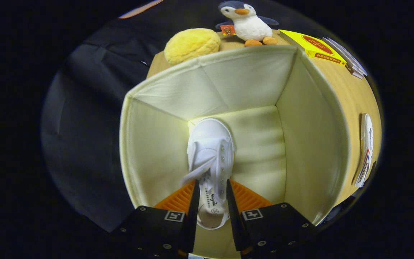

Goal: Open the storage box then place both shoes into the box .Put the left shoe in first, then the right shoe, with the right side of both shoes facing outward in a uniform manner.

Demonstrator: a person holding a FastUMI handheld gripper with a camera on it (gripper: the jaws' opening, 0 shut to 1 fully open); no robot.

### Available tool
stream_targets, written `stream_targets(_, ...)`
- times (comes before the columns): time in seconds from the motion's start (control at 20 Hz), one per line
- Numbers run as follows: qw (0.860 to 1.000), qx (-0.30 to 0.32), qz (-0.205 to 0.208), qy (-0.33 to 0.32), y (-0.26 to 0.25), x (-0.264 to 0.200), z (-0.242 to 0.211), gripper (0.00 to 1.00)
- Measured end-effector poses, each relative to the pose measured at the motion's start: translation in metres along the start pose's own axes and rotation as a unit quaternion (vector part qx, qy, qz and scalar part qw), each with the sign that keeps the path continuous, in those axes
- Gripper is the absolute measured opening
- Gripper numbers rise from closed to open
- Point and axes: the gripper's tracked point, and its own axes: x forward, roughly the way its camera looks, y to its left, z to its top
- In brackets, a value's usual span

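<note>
On the left, the near wall of the storage box point(149, 144) rises pale and bare — the box stands open, so that first step looks finished. Moving in, my gripper point(210, 196) has its two fingers closed in on a white shoe point(210, 158), pressing its heel end from either side, toe pointing away from me toward the box's back wall. The shoe hangs inside the box, close to the left wall, low over the floor; I cannot tell whether its sole touches down yet. To the right of it the box floor is bare, with room for a second shoe beside it.

I judge this is the first shoe going in, still to be released; which foot it belongs to I cannot say for sure. No other shoe is inside, so that one is left to do.

Beyond the box on the wooden table point(354, 97) sit a yellow sponge-like lump point(192, 45), a plush penguin point(248, 23) and, furthest right, a yellow carton point(313, 48).
</note>
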Motion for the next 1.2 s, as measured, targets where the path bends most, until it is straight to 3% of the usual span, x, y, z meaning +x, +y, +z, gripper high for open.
stream_targets(0.15,0.998,-0.010,0.041,-0.036,-0.002,-0.045,0.011,0.62)
stream_targets(0.35,0.992,-0.031,0.064,-0.107,-0.035,-0.099,0.033,0.71)
stream_targets(0.45,0.987,-0.038,0.056,-0.145,-0.068,-0.121,0.045,0.77)
stream_targets(0.6,0.980,-0.049,0.019,-0.193,-0.135,-0.143,0.058,0.84)
stream_targets(0.8,0.978,-0.026,-0.051,-0.201,-0.241,-0.152,0.038,0.90)
stream_targets(1.2,0.967,-0.011,-0.162,-0.196,-0.406,-0.149,-0.006,0.90)
